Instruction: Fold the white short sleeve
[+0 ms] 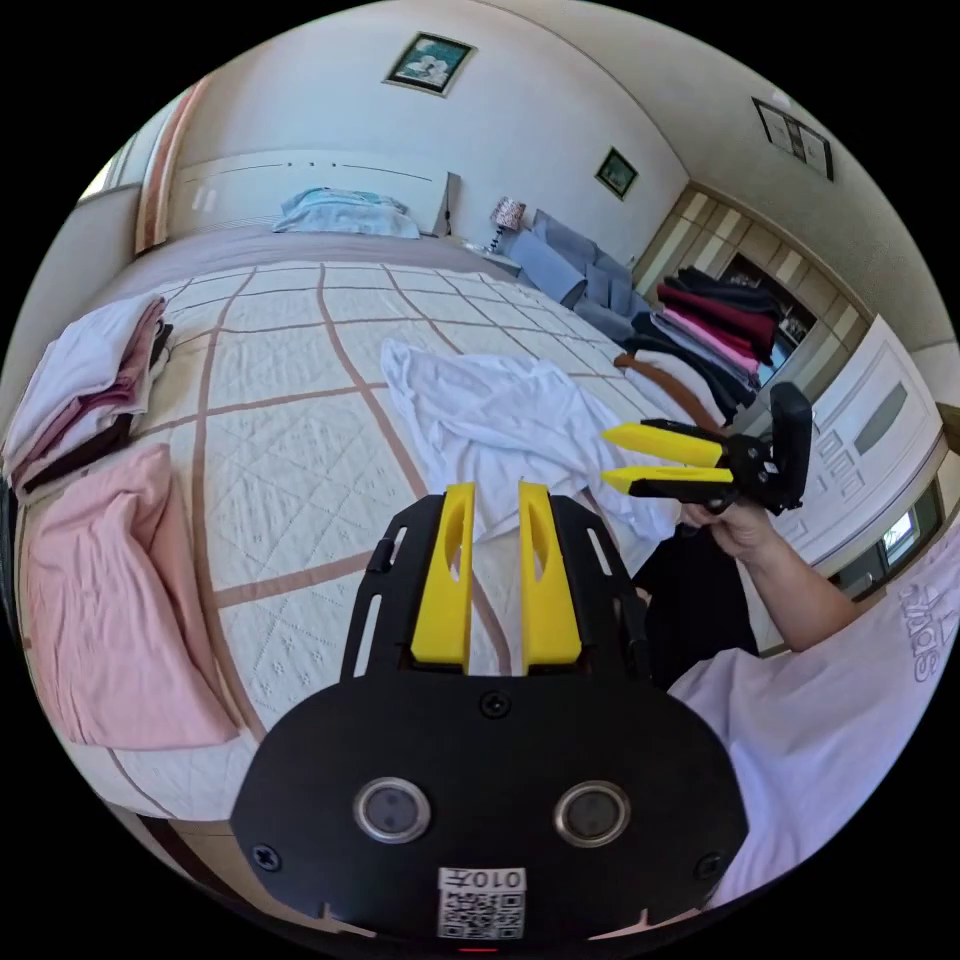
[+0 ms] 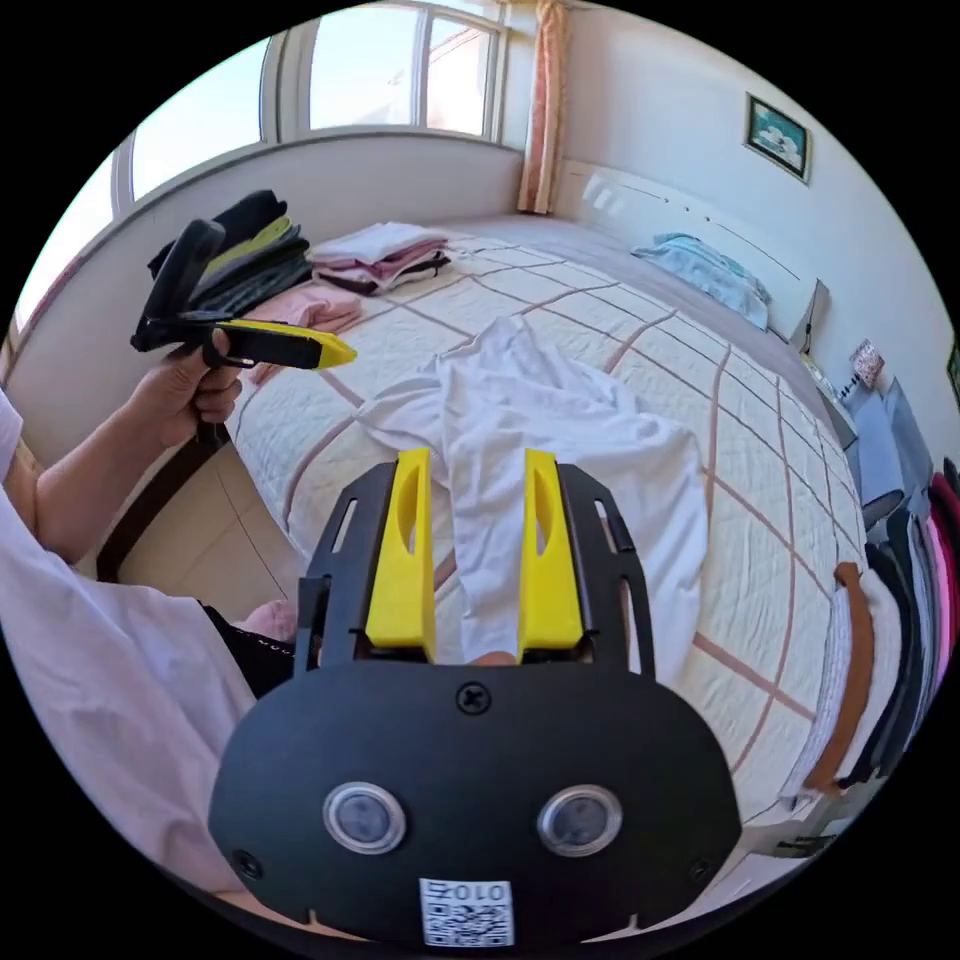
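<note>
- Here, a white short sleeve shirt (image 2: 560,440) lies crumpled on a quilted bedspread (image 2: 740,470) with a pattern of brown lines, near the edge of the bed where the person stands.
- In the left gripper view, the left gripper (image 1: 497,490) is up in the air over the near part of the bed. Its two yellow jaws are a little way apart, and nothing is between them.
- In the same view, the right gripper (image 1: 612,459) is held up in a hand (image 1: 735,525), just past the near edge of the shirt. Its jaws have a small gap too, and they hold nothing.
- In the right gripper view, the right gripper's jaws are spread wider, and the shirt shows in the gap, lower down on the bed.
- A pink cloth (image 1: 110,610) lies flat near the side of the bed.
- A stack of folded clothes (image 1: 85,385) sits beside the pink cloth.
- A light blue pillow (image 1: 345,212) lies at the head of the bed.
- Dark and pink clothes (image 1: 715,335) are piled on the far side of the bed.
</note>
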